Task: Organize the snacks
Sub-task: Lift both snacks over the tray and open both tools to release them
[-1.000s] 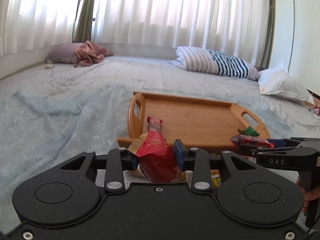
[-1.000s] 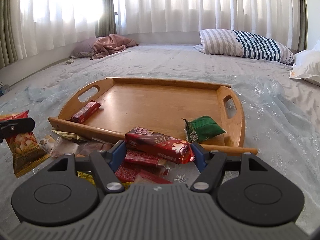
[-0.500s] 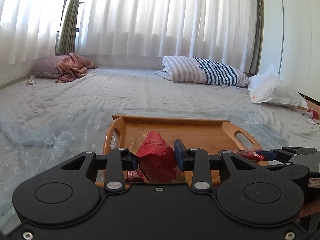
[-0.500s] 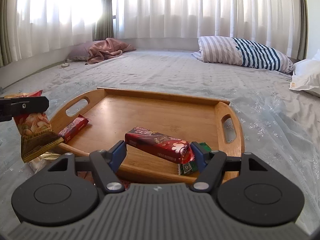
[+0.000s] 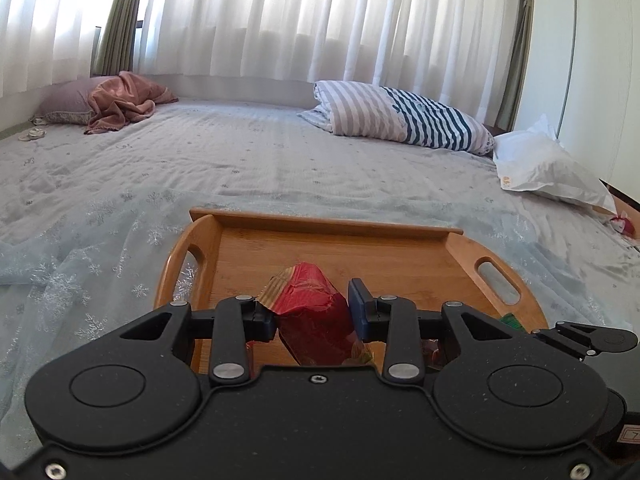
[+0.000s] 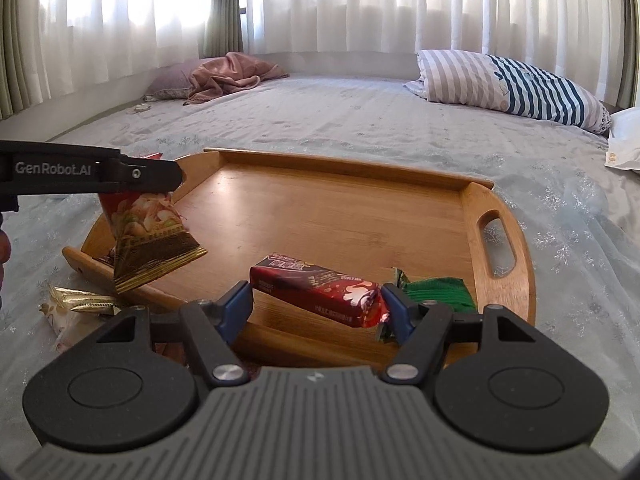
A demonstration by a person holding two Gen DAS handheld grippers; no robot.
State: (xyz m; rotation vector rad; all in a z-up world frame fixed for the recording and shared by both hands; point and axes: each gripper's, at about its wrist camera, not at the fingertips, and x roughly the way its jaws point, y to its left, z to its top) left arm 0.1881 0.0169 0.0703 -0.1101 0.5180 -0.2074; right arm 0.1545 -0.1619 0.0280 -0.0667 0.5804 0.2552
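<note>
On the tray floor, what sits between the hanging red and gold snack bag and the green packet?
In the right wrist view, only bare wood of the tray lies between the snack bag and green packet; the red bar in the right tongs hangs in front.

Bright daylight comes through white sheer curtains (image 5: pixel 320 20) with green drapes (image 5: pixel 116 16) behind a wide bed (image 5: pixel 240 160) in pale blue cover, where a striped pillow (image 5: pixel 400 120), a white pillow (image 5: pixel 548 172) and a pink blanket (image 5: pixel 124 100) lie.

Both tongs (left (image 5: pixel 312 314), right (image 6: pixel 316 306)) clamped, level.
</note>
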